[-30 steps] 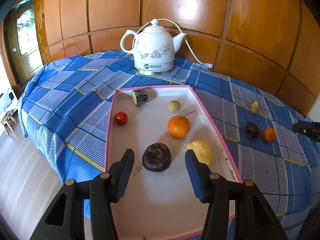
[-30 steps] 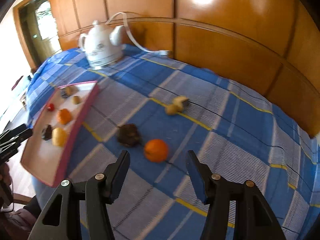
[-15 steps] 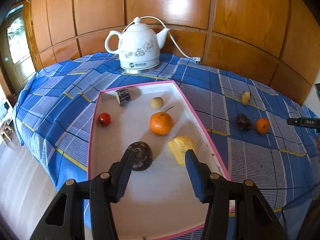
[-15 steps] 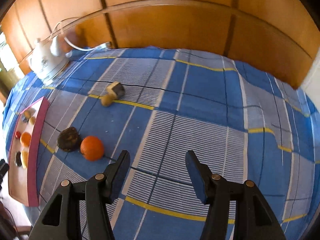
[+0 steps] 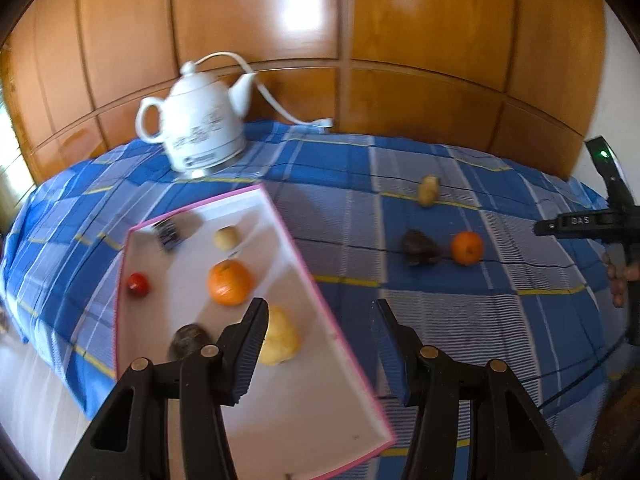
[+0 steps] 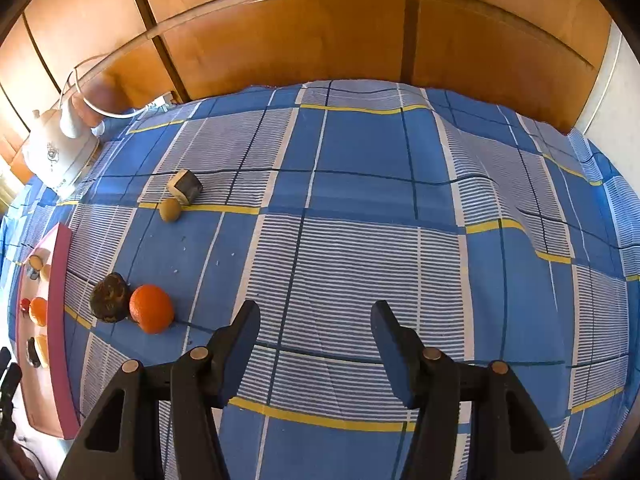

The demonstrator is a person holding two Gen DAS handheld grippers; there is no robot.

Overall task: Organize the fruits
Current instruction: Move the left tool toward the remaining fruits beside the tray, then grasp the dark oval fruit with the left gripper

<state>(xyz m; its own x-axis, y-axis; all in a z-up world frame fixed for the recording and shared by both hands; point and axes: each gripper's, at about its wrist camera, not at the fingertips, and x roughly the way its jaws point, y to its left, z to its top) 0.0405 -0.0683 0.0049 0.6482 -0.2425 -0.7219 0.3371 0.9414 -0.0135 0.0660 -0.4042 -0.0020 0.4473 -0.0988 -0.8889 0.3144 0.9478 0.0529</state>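
A pink-rimmed white tray (image 5: 304, 272) lies on the blue checked cloth and holds an orange (image 5: 229, 283), a yellow fruit (image 5: 280, 336), a dark round fruit (image 5: 188, 341), a small red fruit (image 5: 138, 284), a pale small fruit (image 5: 226, 238) and a dark cut piece (image 5: 168, 234). On the cloth lie an orange (image 6: 151, 308), a dark fruit (image 6: 109, 298), a small tan fruit (image 6: 169, 209) and a cut dark piece (image 6: 185, 187). My left gripper (image 5: 320, 344) is open above the tray's right rim. My right gripper (image 6: 314, 348) is open and empty, right of the loose orange.
A white electric kettle (image 5: 200, 128) with its cord stands at the back by the wooden wall panels (image 5: 420, 40). The tray shows at the left edge of the right wrist view (image 6: 56, 320). The right gripper's body shows in the left wrist view (image 5: 588, 224).
My left gripper has swung right, from over the tray's middle to its right rim. My right gripper has turned right, so the loose orange now lies to its left.
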